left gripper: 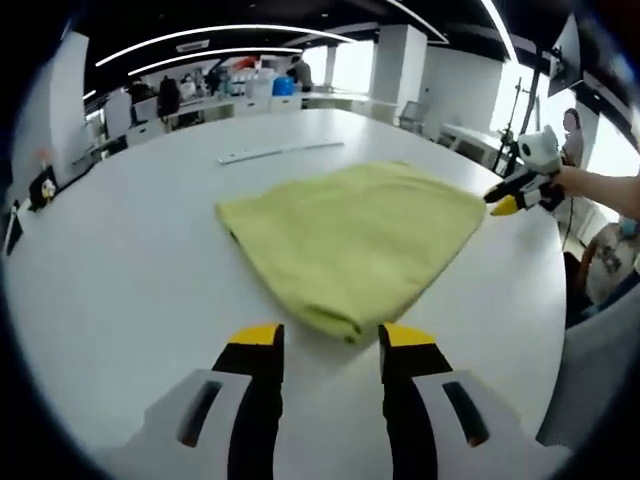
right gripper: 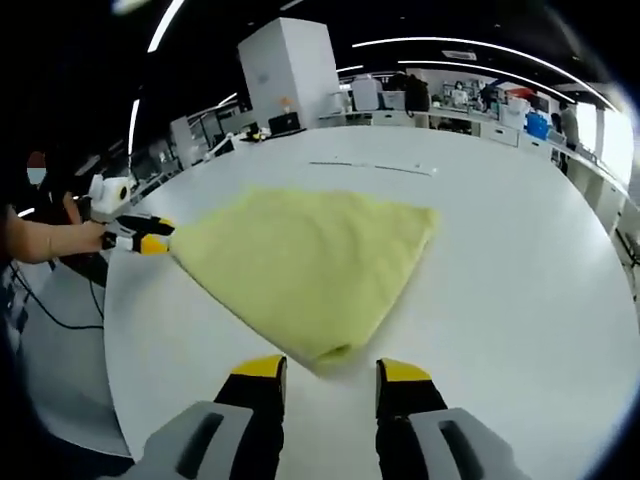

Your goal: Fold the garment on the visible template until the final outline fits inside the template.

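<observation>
You have one garment point(left gripper: 350, 235) to deal with, a yellow-green cloth lying folded and fairly flat near the middle of the single white table point(left gripper: 120, 300). In the left gripper view, your left gripper point(left gripper: 330, 340) sits low over the table with its two jaws spread wide and nothing between them. A folded corner of the cloth lies just ahead of the gap. Your right gripper point(left gripper: 503, 206) shows there too, in your hand point(left gripper: 575, 182), with its yellow tips at the cloth's far right corner. In the right gripper view its jaws are equally wide and empty, and another folded corner lies just in front. One thin pale strip point(left gripper: 280, 152) lies on the table beyond the cloth, well apart from it.
</observation>
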`<action>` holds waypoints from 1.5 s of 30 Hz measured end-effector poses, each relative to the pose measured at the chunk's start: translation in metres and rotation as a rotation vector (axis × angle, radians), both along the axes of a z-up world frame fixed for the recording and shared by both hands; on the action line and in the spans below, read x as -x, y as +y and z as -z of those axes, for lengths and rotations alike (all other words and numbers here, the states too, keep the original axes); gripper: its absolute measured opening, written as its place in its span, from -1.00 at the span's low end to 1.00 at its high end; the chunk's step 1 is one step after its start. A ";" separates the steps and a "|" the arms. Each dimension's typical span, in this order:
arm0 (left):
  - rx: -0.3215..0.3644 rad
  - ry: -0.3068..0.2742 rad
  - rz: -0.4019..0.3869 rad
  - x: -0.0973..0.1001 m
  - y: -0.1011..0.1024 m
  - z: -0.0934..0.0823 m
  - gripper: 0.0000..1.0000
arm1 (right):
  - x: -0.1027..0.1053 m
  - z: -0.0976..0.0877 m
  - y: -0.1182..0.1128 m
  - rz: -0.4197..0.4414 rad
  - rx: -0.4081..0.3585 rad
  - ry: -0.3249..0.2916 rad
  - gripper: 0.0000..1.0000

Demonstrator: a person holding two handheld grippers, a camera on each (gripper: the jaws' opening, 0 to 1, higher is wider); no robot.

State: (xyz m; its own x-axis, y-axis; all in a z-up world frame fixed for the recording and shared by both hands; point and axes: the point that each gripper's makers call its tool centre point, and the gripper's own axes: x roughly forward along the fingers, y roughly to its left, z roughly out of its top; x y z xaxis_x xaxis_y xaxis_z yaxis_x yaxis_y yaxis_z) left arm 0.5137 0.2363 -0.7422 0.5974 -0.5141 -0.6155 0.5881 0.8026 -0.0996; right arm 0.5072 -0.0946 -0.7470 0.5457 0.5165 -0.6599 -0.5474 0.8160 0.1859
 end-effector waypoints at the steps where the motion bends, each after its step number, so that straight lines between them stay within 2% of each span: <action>1: 0.003 0.003 0.001 0.001 0.000 0.000 -0.41 | 0.000 0.000 0.000 0.005 -0.006 -0.001 -0.52; 5: 0.023 0.011 -0.013 0.002 -0.001 0.001 -0.54 | 0.002 0.002 -0.001 0.031 -0.033 0.009 -0.73; 10: 0.057 0.029 -0.021 0.004 -0.004 0.002 -0.73 | 0.002 0.001 0.001 0.061 -0.073 0.007 -0.88; 21: 0.086 0.067 -0.015 0.007 -0.006 0.006 -0.94 | 0.001 0.003 0.006 0.046 -0.080 0.004 -0.99; 25: 0.095 0.074 -0.022 0.008 -0.005 0.007 -0.95 | 0.000 0.002 0.005 0.041 -0.061 -0.011 -1.00; 45: 0.085 0.049 -0.047 0.006 0.006 0.003 -1.00 | 0.001 -0.001 0.003 -0.014 -0.019 -0.049 -1.00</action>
State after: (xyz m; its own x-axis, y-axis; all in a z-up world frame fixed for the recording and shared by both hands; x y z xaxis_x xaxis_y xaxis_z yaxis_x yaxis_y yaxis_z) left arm 0.5078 0.2418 -0.7448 0.5923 -0.5381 -0.5997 0.5432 0.8164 -0.1961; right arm 0.5060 -0.0917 -0.7457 0.5696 0.5363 -0.6229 -0.5674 0.8048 0.1741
